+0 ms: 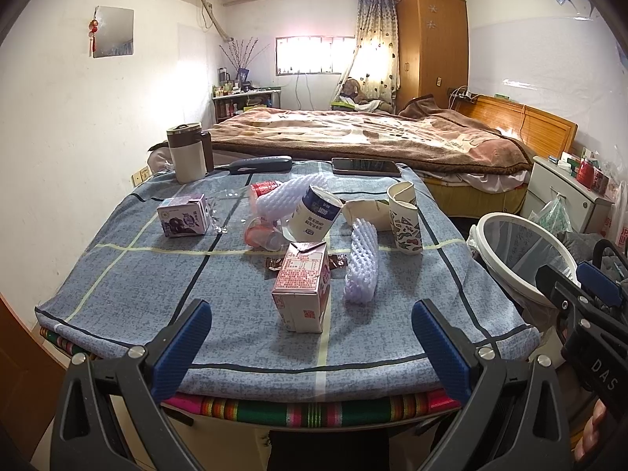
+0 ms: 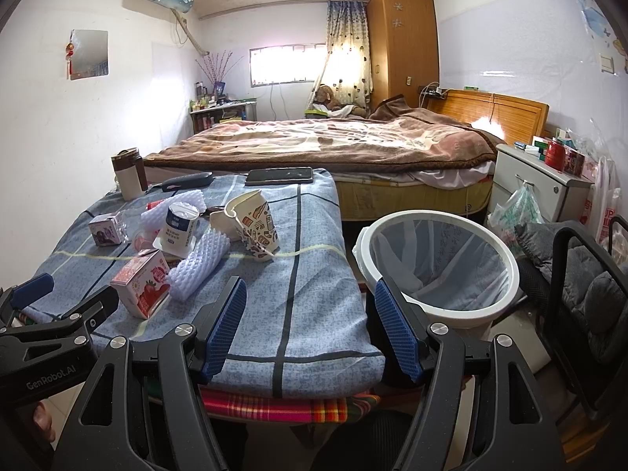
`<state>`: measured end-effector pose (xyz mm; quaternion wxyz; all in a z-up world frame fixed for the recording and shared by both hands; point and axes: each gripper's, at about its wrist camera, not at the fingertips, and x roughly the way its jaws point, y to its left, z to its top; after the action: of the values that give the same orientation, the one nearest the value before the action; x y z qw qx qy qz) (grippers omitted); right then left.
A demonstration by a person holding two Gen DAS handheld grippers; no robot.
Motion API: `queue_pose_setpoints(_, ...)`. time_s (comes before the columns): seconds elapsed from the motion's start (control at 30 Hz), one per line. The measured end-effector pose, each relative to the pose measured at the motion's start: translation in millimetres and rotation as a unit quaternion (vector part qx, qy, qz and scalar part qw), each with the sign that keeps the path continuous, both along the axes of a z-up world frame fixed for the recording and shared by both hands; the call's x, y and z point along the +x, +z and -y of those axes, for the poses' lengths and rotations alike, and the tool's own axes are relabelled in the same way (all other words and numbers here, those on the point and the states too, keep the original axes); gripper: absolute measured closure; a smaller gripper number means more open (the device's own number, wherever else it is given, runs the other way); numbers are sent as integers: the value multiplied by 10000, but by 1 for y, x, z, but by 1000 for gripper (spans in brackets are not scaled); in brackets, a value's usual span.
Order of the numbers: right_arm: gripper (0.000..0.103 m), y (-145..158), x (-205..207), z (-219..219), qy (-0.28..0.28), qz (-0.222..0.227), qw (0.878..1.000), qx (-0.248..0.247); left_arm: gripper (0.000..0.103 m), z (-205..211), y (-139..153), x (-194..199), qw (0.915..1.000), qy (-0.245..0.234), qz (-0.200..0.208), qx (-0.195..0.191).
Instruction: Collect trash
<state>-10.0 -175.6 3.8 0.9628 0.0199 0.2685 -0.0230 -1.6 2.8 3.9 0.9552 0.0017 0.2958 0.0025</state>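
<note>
- The table covered in a blue-grey checked cloth (image 1: 129,294) carries all the trash, with nothing lifted from it.
- The white round waste bin lined with a grey bag (image 2: 506,263) stands on the floor just beside the table's right edge.
- The left gripper (image 1: 312,337) hovers at the table's near edge, jaws wide apart and holding nothing.
- The right gripper (image 2: 310,325) hangs over the near right corner, jaws likewise spread and bare.
- The pink strawberry milk carton (image 1: 302,286) stands nearest the left gripper.
- The white foam fruit net (image 1: 361,263) lies just beside the carton.
- The crushed patterned paper cup (image 1: 404,218) stands behind the net.
- The small purple carton (image 1: 182,216) sits apart at the left.
</note>
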Motion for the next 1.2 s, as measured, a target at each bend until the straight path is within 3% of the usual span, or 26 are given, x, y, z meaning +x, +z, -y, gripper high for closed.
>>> queue_pose_setpoints(1.2, 34, 0, 1, -1, 5, -6, 10000, -4, 0, -1, -1, -1, 10000, 12, 1, 2)
